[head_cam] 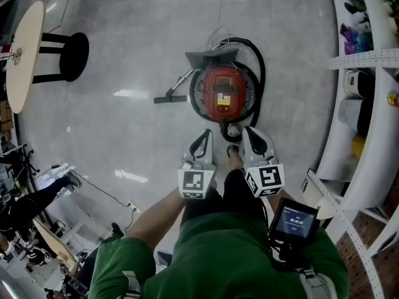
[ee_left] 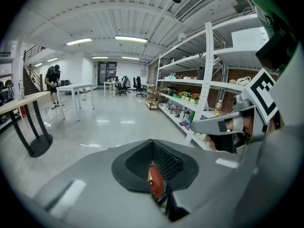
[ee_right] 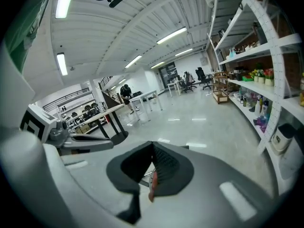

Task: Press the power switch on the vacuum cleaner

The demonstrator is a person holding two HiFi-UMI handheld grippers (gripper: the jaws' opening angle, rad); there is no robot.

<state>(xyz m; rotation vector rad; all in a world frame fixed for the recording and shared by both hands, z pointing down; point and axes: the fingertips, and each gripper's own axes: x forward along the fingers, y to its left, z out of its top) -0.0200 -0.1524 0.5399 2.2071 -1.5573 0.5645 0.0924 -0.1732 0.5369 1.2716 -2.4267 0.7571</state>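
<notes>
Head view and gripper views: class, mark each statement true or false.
1. The vacuum cleaner has a red body. True.
2. The left gripper grips the black hose. False: its jaws are together on nothing.
3. The shelves stand at the head view's left. False: they stand at its right.
4. A round-topped table stands at the head view's left. True.
5. The right gripper is wide open. False: its jaws are together.

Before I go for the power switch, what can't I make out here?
Power switch: too small to pick out on the vacuum cleaner in the head view.
Vacuum cleaner, left gripper view: the left gripper's shut jaws leave only a red sliver.
Right gripper view: the right gripper's shut jaws do the same.
</notes>
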